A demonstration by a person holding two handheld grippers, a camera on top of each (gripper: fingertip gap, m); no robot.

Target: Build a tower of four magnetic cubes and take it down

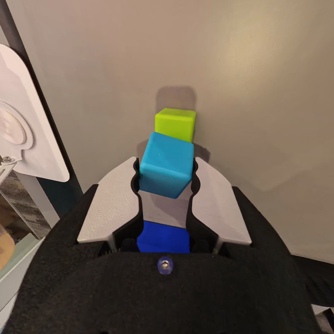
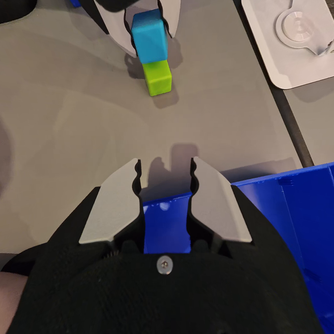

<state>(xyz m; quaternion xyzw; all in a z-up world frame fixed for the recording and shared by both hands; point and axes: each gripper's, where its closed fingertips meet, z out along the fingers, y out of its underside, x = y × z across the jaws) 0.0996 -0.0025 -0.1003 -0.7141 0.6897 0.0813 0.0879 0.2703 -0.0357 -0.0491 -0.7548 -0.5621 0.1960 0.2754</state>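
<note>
Grey tabletop (image 2: 72, 117) is seen under everything. At the left, the left gripper (image 1: 165, 169) is clenched on the light blue cube (image 1: 165, 166), which is tilted between its fingers. It is held right over the green cube (image 2: 159, 79); whether they touch cannot be told. Toward the right edge, the right gripper (image 2: 165, 171) is spread wide, with nothing held, above the blue bin (image 2: 289, 207). A white plate (image 2: 289, 45) is seen at the far right corner.

I'm working at a plain grey tabletop (image 2: 72, 117), blue plastic bin (image 2: 289, 207) beside me, white suction-cup mount plate (image 2: 289, 45) nearby: a lab-style bench.
</note>
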